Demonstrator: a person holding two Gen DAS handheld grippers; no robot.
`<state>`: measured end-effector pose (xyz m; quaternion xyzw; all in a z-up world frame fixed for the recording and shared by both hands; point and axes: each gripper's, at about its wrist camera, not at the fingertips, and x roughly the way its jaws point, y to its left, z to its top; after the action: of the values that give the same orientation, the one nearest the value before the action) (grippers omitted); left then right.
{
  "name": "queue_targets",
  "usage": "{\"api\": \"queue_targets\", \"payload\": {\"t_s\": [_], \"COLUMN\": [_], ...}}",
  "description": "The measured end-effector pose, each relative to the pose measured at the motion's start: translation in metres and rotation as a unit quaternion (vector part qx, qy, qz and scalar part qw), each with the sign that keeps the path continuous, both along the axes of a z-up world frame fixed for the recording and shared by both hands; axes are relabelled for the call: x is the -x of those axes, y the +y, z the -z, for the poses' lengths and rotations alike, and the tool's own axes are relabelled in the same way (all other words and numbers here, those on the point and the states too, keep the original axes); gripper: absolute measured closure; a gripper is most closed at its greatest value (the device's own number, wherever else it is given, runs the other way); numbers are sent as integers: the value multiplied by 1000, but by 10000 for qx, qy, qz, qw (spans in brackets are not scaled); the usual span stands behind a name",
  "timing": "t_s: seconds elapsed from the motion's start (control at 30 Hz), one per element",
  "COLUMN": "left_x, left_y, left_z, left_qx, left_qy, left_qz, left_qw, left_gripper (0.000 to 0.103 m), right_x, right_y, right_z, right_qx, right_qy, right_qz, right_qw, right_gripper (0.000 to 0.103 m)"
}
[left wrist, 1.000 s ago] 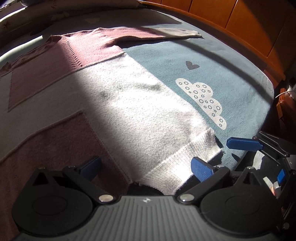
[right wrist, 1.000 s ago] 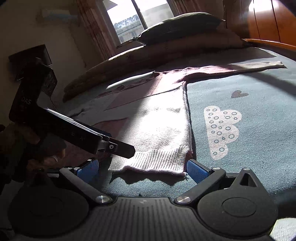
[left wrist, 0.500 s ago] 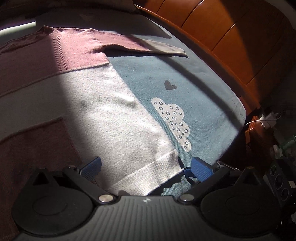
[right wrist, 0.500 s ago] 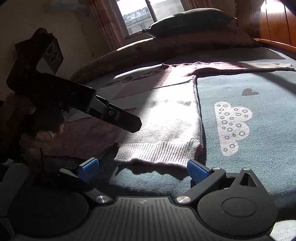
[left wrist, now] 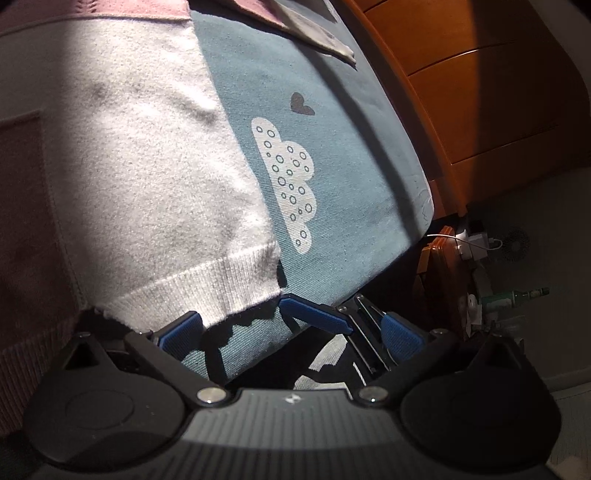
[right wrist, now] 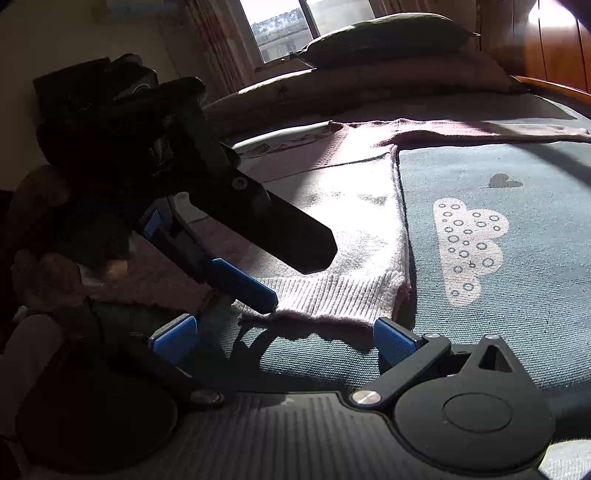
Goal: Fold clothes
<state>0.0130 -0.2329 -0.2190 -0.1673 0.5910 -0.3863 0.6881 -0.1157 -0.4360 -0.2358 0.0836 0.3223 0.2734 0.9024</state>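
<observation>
At the near edge of the bed point(left wrist: 369, 155), a pink and white sweater point(left wrist: 147, 177) is lying flat on the blue cover, its ribbed hem point(right wrist: 332, 295) running along that edge and one sleeve point(right wrist: 480, 129) stretching out toward the far right side. A white cloud print point(right wrist: 469, 243) and a small heart point(right wrist: 504, 181) are showing on the cover just beside the sweater's right side.

The left tongs point(left wrist: 291, 332) are standing wide, low over the hem; in the right wrist view one blue pad point(right wrist: 243, 284) is touching the hem near its left end. The right tongs point(right wrist: 284, 336) are also gaping wide, hovering at the bed's edge with the hem's right corner point(right wrist: 399, 288) lying just ahead of them, not gripped. A hand point(right wrist: 48, 273) is holding the left tool in shadow. A pillow point(right wrist: 384, 37) is resting at the far end of the bed beneath a window point(right wrist: 306, 26).
</observation>
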Motion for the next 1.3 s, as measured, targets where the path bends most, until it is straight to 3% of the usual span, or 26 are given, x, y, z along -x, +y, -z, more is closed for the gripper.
{"api": "queue_targets", "payload": {"t_s": [0.13,0.27,0.57,0.63,0.7,0.83,0.97,1.07,1.17,1.3], "left_x": [-8,-1,-31,-35,-35,-30,-30,-39,-33,-25], "left_y": [-11,-23,-29,-35,-38,-44,-62,-70,-76,-63], "left_z": [-6,10,-9,-3,4,7,-6,8,9,-16], "left_qx": [58,-369,29,-452,-578,-47,-197,-145,-250,-263], "left_qy": [-89,53,-202,-380,-405,127,-401,39,-11,-330], "left_qz": [-19,245,-230,-422,-480,-208,-76,-33,160,255], "left_qw": [9999,9990,9995,9974,9964,9997,9990,9999,9996,9988], "left_gripper": [1,1,1,1,1,1,1,1,1,1], "right_x": [-1,0,-2,-1,-1,-1,-4,-3,-3,-3], "right_y": [2,0,-3,-3,-4,-8,-10,-10,-11,-12], "right_z": [0,1,2,2,2,3,3,3,3,4], "right_qx": [43,53,-21,3,7,-92,-183,-176,-233,-347], "right_qy": [0,5,28,18,15,47,87,78,100,138], "right_qz": [-2,46,55,56,78,99,103,103,127,162], "right_qw": [10000,10000,10000,10000,10000,9999,9997,9998,9996,9992], "right_gripper": [0,0,0,0,0,0,0,0,0,0]}}
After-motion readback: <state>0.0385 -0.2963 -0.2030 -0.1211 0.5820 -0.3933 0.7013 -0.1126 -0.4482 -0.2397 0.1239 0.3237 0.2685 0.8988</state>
